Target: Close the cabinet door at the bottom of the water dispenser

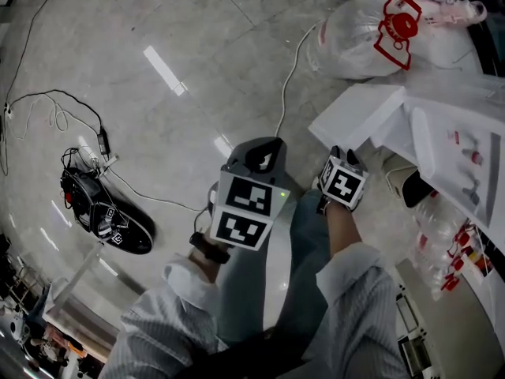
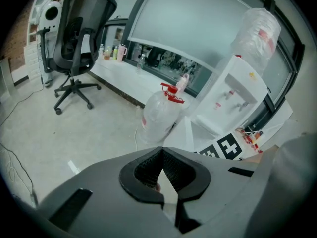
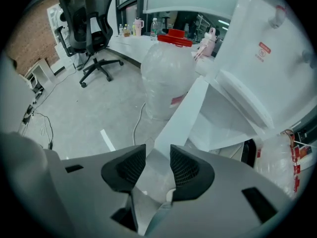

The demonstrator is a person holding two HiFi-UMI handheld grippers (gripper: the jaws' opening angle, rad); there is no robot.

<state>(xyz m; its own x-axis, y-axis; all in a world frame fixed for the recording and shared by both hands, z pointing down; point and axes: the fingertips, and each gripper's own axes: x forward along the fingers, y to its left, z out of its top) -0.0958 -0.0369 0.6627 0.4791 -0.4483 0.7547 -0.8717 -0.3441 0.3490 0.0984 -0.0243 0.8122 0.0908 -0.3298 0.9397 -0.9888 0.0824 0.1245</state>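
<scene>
The white water dispenser (image 2: 233, 90) stands by the window with a jug (image 2: 258, 31) on top; in the head view the dispenser (image 1: 461, 152) is at the right. Its bottom cabinet door (image 3: 187, 114) stands swung open, a white panel (image 1: 359, 117) sticking out over the floor. My right gripper (image 3: 157, 153) is open, with the door's near edge running down between its fingers; in the head view that gripper (image 1: 341, 156) sits at the door's lower corner. My left gripper (image 2: 161, 151) is shut on nothing and hangs left of the door (image 2: 185, 133), apart from it, over my knee (image 1: 263, 150).
A spare water jug (image 1: 363, 26) with a red cap (image 3: 173, 36) stands on the floor just beyond the open door. An office chair (image 2: 77, 38) is further left. Cables (image 1: 55, 117) and a black device (image 1: 102, 215) lie on the floor at the left.
</scene>
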